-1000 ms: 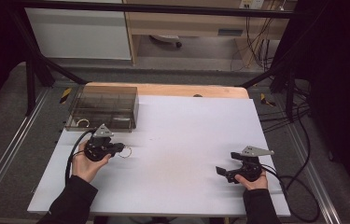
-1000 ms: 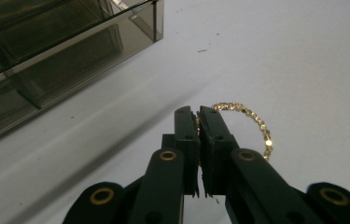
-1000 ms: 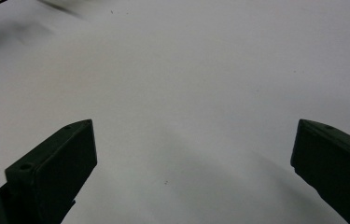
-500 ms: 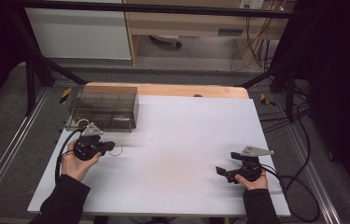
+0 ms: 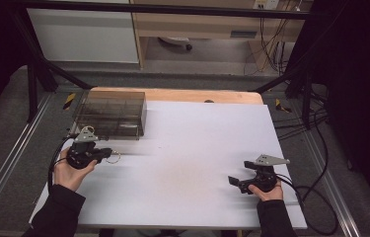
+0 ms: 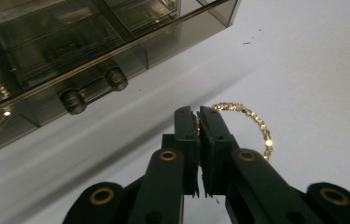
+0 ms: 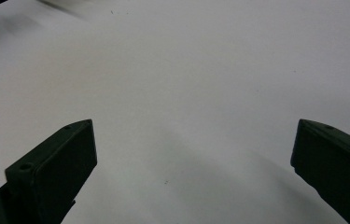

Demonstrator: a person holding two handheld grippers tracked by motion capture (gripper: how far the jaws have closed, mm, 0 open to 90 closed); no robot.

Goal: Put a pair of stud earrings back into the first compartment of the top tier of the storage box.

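My left gripper (image 6: 198,122) is clamped on a gold bracelet (image 6: 252,123), just in front of the box (image 5: 111,113). The ring hangs off my jaws' right side, tilted above the table (image 5: 197,163). My right gripper (image 7: 193,140) gapes wide, empty.

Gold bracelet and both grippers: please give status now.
Left gripper shut on gold bracelet, beside smoky drawer box. Right gripper open, holding nothing, over white table. Drawer looks shut.
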